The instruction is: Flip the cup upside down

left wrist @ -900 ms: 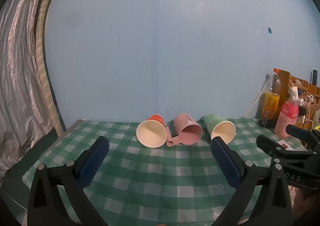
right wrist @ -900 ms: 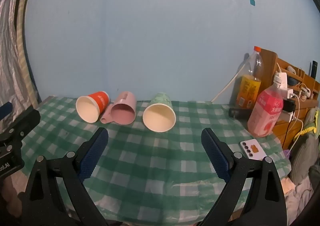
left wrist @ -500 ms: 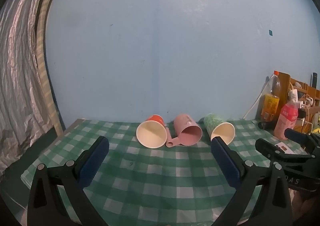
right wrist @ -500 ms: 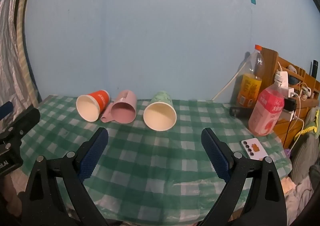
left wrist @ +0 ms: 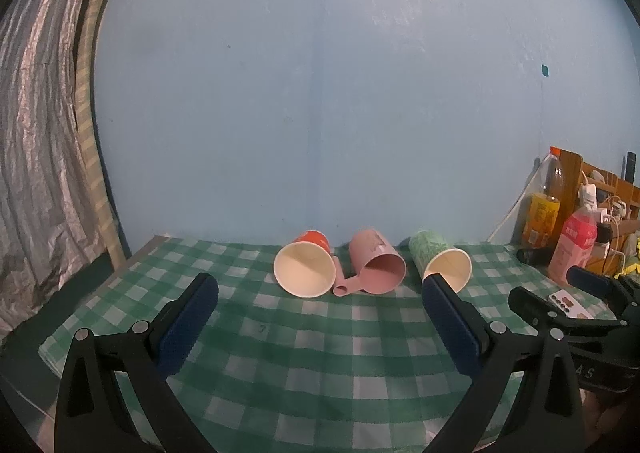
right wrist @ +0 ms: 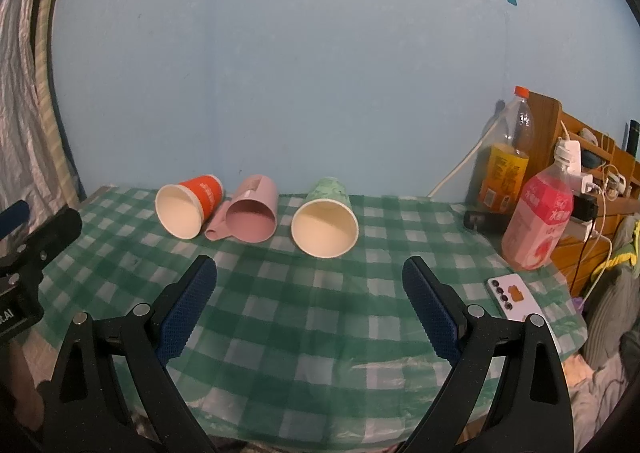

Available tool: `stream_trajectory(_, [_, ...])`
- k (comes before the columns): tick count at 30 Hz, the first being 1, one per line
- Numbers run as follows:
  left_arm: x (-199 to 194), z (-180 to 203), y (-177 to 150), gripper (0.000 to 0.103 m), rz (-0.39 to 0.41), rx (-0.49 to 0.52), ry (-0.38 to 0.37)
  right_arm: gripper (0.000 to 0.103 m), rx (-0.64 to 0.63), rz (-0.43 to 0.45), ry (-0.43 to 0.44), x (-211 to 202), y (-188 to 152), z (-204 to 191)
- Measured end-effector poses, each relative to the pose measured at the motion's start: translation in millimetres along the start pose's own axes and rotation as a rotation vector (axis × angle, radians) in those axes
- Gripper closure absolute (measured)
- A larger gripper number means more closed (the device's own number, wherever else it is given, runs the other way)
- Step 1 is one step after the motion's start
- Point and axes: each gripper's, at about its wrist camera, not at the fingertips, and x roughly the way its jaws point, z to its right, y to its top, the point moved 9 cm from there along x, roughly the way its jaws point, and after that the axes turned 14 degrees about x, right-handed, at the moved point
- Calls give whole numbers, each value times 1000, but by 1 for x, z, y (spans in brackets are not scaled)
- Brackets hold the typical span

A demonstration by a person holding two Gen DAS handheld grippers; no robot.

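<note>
Both views are tilting slightly upward. Both claws, left claw (left wrist: 318, 317) and right claw (right wrist: 310, 299), are hanging spread and empty. The green cup (right wrist: 325, 216) is lying sideways on the table (right wrist: 320, 317); likely light, crushable, best gripped mid-wall.

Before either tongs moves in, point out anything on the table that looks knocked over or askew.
All three cups lie on their sides on the checked cloth, mouths toward the cameras: the orange paper cup, the pink mug with its handle against the cloth, and the green paper cup. No spill shows. Both tongs are open and holding nothing.
</note>
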Motion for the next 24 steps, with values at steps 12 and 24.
stream_trajectory(12, [0, 0, -2, 0, -8, -2, 10, 10, 2, -3, -1, 0, 0, 0])
stream_trajectory(24, [-1, -1, -1, 0, -13, -3, 8, 10, 3, -4, 0, 0, 0, 1])
